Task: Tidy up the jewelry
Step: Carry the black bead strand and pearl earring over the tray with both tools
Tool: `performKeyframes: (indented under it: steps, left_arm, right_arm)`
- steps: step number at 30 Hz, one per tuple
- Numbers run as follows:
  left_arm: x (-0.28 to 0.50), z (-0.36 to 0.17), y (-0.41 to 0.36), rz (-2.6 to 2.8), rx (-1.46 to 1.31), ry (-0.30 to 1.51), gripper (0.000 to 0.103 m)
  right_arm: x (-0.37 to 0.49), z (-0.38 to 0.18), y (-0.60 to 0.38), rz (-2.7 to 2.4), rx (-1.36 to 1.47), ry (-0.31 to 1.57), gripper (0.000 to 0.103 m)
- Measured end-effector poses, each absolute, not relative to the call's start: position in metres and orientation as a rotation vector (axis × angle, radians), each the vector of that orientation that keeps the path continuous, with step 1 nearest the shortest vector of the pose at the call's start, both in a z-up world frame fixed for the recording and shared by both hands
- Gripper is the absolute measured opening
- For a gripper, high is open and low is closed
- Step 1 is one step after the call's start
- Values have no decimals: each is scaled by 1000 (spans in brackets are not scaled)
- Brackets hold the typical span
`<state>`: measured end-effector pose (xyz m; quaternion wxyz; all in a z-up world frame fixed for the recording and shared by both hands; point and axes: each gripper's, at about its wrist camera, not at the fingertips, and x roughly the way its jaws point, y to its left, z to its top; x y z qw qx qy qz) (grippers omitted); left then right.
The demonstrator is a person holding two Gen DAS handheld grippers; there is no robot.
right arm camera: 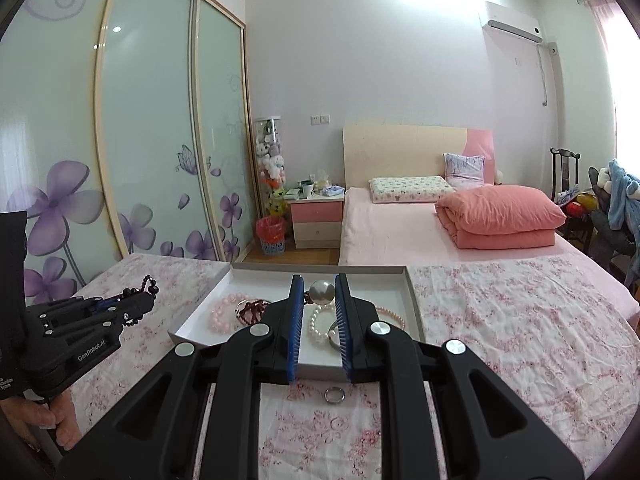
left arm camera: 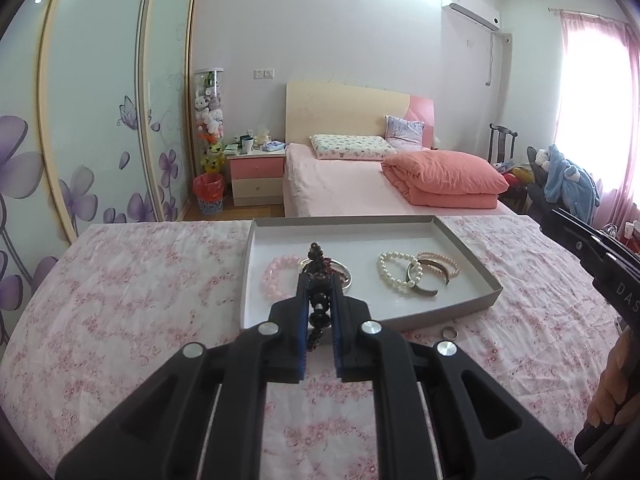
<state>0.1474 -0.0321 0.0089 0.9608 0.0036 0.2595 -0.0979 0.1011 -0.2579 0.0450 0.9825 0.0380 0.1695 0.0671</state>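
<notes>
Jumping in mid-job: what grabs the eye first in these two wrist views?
The left gripper is shut on a dark red bead strand hanging between its jaws, just in front of the shallow tray. The right gripper pinches a big pearl-like bead above that tray's bracelets. A lone metal ring lies on the floral cloth, outside the tray.

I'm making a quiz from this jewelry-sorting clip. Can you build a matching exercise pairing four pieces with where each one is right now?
Things:
1. dark bead strand
2. large pearl pendant
3. metal ring
4. pink bead bracelet

Places:
A. on the floral cloth, outside the tray
B. in the left gripper's jaws
C. lying in the tray
D. in the right gripper's jaws

Pairs: 1-B, 2-D, 3-A, 4-C
</notes>
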Motion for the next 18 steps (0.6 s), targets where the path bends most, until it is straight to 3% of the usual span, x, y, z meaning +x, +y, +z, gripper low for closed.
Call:
performKeyframes:
  steps: [18]
  left_arm:
    - [211, 12, -44, -212, 9, 533, 11]
  right_arm:
    - [167, 44, -257, 127, 129, 361, 17]
